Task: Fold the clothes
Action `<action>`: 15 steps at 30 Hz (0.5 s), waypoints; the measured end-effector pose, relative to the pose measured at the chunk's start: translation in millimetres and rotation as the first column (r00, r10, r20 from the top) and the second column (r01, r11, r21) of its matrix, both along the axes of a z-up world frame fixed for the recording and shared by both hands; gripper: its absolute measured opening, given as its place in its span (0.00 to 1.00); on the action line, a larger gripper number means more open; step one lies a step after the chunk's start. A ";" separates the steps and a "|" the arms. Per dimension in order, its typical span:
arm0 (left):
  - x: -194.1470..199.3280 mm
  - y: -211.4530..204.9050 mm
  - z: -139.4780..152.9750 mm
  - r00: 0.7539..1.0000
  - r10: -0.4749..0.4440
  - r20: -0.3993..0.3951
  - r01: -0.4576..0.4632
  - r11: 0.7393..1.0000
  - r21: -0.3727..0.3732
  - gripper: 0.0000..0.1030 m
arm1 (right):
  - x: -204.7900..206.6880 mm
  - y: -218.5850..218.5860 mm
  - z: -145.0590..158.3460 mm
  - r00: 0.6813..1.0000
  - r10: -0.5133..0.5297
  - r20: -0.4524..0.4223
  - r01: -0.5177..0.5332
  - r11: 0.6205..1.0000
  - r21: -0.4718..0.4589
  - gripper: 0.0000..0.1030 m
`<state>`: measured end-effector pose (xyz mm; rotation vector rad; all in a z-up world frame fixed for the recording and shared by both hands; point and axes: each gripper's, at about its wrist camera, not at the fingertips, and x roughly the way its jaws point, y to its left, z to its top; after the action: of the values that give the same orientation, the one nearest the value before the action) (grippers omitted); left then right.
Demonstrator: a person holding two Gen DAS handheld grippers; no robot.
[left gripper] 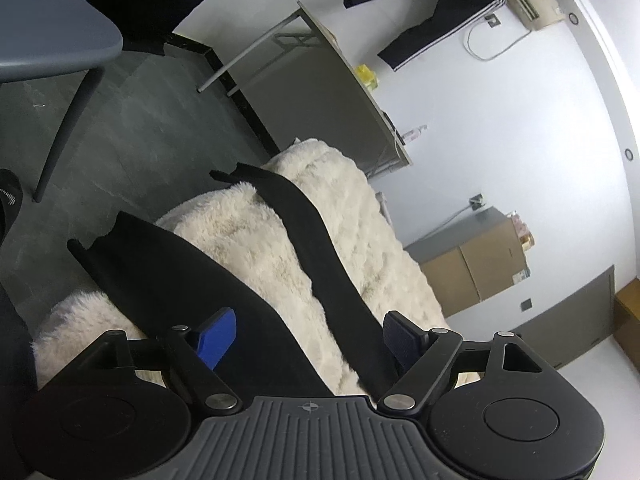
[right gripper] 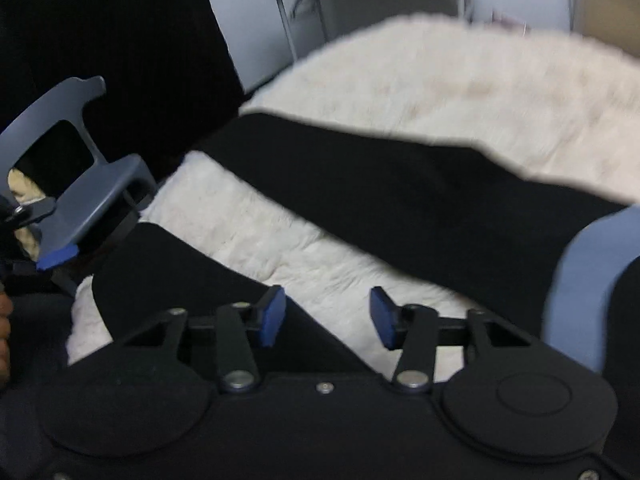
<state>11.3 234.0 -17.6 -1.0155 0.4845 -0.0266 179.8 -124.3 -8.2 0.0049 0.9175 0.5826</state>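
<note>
A cream fluffy blanket [left gripper: 256, 240] covers the work surface and fills the middle of both views. Across it lies a black garment [left gripper: 180, 272], spread in two dark bands with pale fleece showing between them; in the right wrist view the wider band [right gripper: 400, 184] runs from the far left toward the near right, and a second band lies nearer on the left. Beyond the blanket, on the far side, a grey folding table [left gripper: 304, 92] stands against the white wall, and a brown cardboard box [left gripper: 476, 264] sits to the right. A grey chair [left gripper: 52, 40] is at the far left.

The left gripper [left gripper: 308, 340] has its blue pads wide apart, directly over the near end of the black garment, one band under each finger. The right gripper [right gripper: 328, 316] is also spread open, its left pad over the nearer band and the fleece gap between its fingers. That view is blurred.
</note>
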 end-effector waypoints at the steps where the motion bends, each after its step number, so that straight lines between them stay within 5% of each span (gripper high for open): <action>1: -0.1 1.2 -1.0 1.000 0.004 0.000 -0.004 1.000 -0.007 0.74 | 0.2 8.3 -7.6 0.999 0.028 -0.040 -0.028 1.000 0.000 0.40; 4: 2.7 4.0 -7.0 1.000 0.005 -0.010 -0.005 0.999 -0.047 0.74 | -8.5 23.8 -19.6 0.989 0.116 -0.089 -0.114 0.993 0.026 0.40; 8: 9.3 -1.8 -6.4 0.999 -0.027 -0.026 0.027 0.999 -0.019 0.74 | -18.9 -3.7 -4.6 0.995 -0.056 0.080 0.057 0.998 -0.002 0.43; 12: 19.4 -8.6 -5.9 0.996 -0.063 -0.056 0.064 0.998 0.022 0.74 | -37.5 -41.1 7.2 0.976 -0.135 0.170 0.161 0.975 -0.151 0.57; 15: 22.8 -13.1 -7.2 0.995 -0.071 -0.071 0.074 0.996 0.039 0.74 | -53.6 -55.3 2.2 0.974 -0.111 0.197 0.166 0.942 -0.292 0.58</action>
<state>34.1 220.9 -24.8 -0.9601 0.5832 -0.0461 126.1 -179.6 -6.0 -0.2575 0.8179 0.2981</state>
